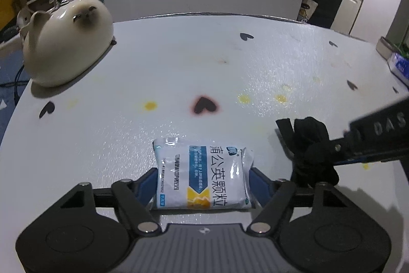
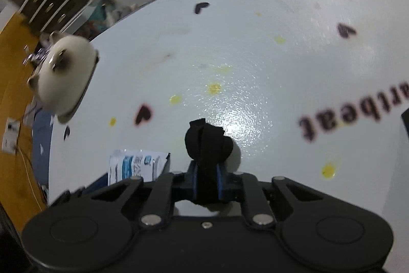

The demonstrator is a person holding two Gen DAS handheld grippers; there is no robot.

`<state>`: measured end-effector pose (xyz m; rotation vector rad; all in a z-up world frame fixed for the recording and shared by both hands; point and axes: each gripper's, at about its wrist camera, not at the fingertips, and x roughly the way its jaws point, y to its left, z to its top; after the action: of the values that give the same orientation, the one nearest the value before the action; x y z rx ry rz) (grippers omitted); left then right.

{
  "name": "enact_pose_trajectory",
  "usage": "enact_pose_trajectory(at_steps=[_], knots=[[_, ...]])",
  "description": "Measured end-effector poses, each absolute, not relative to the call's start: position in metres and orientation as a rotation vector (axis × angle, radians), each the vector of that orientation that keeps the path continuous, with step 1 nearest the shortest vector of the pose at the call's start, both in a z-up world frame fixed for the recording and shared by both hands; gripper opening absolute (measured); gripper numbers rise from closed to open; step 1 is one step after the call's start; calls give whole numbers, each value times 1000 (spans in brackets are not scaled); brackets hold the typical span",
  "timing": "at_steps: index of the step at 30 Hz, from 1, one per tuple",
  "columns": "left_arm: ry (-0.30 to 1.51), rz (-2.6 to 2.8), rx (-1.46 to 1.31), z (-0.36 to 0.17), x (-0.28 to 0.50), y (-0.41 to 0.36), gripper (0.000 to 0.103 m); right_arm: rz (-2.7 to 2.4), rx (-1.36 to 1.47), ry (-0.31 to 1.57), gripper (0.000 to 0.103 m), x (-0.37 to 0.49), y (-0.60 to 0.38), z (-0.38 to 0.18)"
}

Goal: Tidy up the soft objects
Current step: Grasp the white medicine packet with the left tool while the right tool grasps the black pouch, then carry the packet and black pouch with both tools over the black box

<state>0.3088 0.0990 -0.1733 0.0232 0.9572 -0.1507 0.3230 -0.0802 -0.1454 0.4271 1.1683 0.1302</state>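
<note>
Sachet [image 1: 203,175], glossy, flat: my left gripper [image 1: 203,179] is clamping it | crumpled black cloth [image 2: 207,145]: my right gripper [image 2: 206,181] is squeezing it

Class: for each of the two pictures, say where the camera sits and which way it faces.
Left wrist: on the left claw, looking down at the table; claw around the sachet.
Right wrist: on the right claw, looking down; claw shut on the black cloth.
Both show: sachet, cloth, cat figure, table.
</note>
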Motion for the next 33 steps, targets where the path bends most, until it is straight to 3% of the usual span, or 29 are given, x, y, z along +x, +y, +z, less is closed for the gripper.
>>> enact_pose_trajectory(at_steps=[17,33], knots=[[863,-178,-125,-127,260,103,73,225,189,941,13,266,-94,-104],[758,-217,-150,-77,217,44,73,242,270,783,12,206,-171,-61]])
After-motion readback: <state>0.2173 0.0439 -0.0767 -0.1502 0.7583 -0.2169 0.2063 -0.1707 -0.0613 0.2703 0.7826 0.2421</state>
